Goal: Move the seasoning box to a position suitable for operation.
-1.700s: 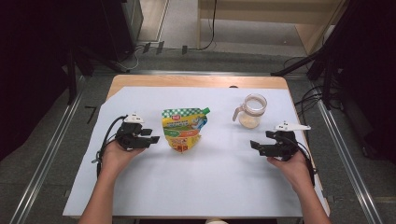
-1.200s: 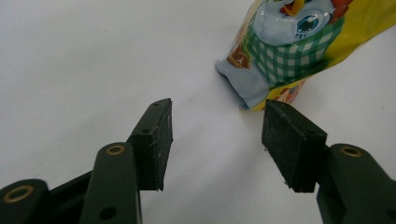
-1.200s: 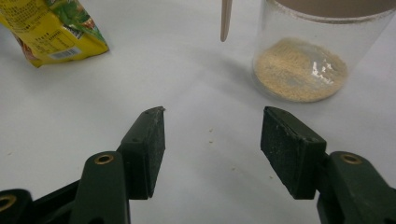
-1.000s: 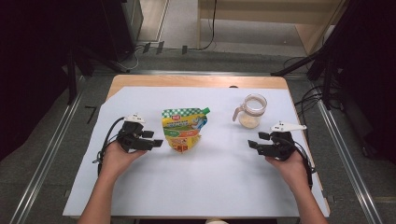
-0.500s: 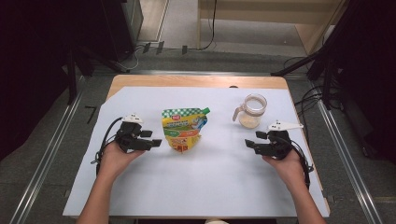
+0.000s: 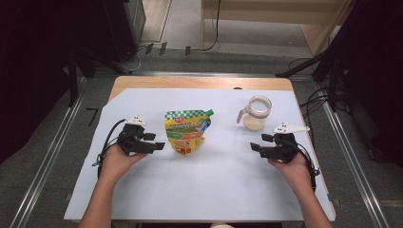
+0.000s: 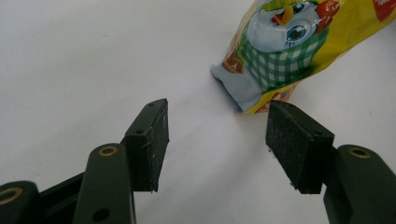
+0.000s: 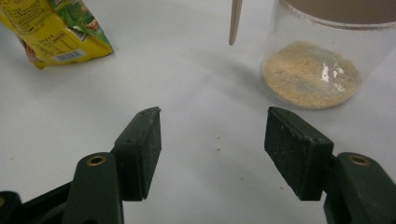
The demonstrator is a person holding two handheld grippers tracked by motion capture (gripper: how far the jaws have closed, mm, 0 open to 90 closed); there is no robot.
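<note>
Table (image 6: 214, 190): yellow pouch (image 6: 186, 131) lying centre; glass jar (image 6: 256, 113) far right, powder inside. Left claw (image 6: 159, 146) wide, empty, beside pouch; right claw (image 6: 254, 147) wide, empty, near jar.

White-covered wooden table (image 6: 142, 83) on grey floor (image 6: 47, 156). Metal rails (image 6: 45, 164) flanking table both sides. Light wooden furniture (image 6: 285, 12) behind table, cables (image 6: 157, 47) near it. Dark surroundings beyond.

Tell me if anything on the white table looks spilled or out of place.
A few tan crumbs lie loose on the white table cover, in front of the clear glass jar of tan powder. The yellow printed spout pouch lies flat and slightly askew. Nothing looks damaged.
</note>
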